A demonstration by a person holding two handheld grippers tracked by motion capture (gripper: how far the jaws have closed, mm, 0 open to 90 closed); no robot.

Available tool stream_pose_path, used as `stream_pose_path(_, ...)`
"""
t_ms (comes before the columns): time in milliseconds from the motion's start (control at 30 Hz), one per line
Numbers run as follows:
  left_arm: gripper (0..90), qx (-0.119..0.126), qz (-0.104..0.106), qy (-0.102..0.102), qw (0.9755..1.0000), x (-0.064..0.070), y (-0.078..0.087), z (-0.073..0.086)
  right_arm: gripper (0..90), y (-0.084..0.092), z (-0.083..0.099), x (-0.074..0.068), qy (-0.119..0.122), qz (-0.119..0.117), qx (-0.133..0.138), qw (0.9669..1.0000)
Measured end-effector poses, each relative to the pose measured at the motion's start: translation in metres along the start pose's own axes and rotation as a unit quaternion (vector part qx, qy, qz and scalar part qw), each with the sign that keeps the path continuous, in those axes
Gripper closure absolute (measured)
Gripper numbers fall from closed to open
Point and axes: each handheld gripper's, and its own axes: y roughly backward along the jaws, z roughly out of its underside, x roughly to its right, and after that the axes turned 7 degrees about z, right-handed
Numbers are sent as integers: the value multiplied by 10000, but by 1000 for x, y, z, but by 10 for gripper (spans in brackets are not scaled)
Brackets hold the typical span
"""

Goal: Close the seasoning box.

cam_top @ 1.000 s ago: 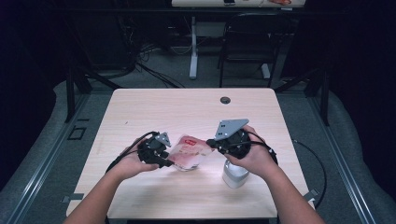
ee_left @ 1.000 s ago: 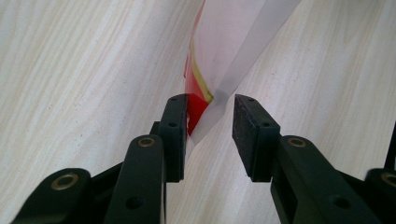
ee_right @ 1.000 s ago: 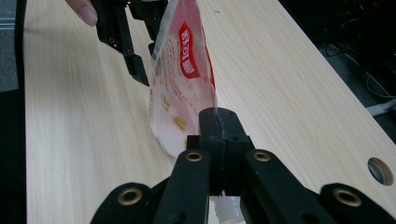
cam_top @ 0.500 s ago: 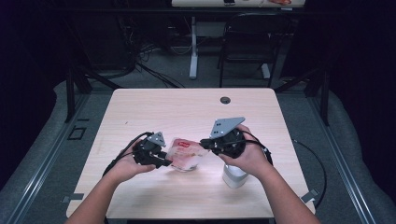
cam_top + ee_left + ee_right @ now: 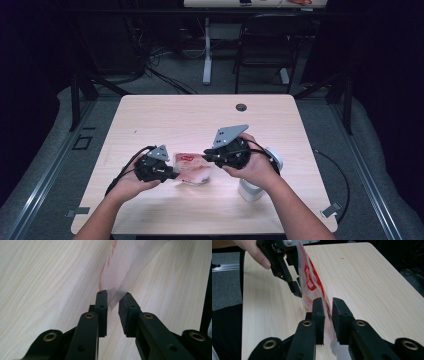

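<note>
One clear plastic pouch [image 5: 192, 167] with red print sits near the front middle of the wooden table [image 5: 175, 115], held up on edge between two grippers, its long axis running across the table from one to the other. In the right gripper view its printed face stands almost upright.

The left gripper [image 5: 170, 172] meets the pouch's left end; its jaws have just been closing, and in the left gripper view a clear corner of the pouch [image 5: 125, 277] lies in the narrow gap between them, against one pad [image 5: 102, 302] while the other stands just off it. The right gripper [image 5: 207, 154] meets the opposite end; its jaws have just been opening, and the pouch's [image 5: 314, 285] edge passes between them with a slim gap showing.

One white cylindrical object [image 5: 252, 189] stands just beside the right hand [image 5: 255, 167], clear of the pouch. A round dark grommet [image 5: 241, 107] sits in the table's far side. Nothing lies between the grippers apart from the pouch.
</note>
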Motion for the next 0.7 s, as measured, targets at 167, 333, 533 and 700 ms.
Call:
stream_pose_path(167,802,229,17,132,9996,-1,1,8,782,-7,-3,-2,-19,-48,-43,10000)
stream_pose_path(333,796,233,22,232,9995,-1,-2,16,752,-11,-5,-3,-81,-96,-57,9999)
stream_pose_path(533,751,231,66,325,9992,3,-5,22,712,-12,-8,-5,-147,-108,-36,9998)
stream_pose_path(700,686,257,47,347,9991,6,-5,24,671,-13,-9,-5,-216,-119,-14,9997)
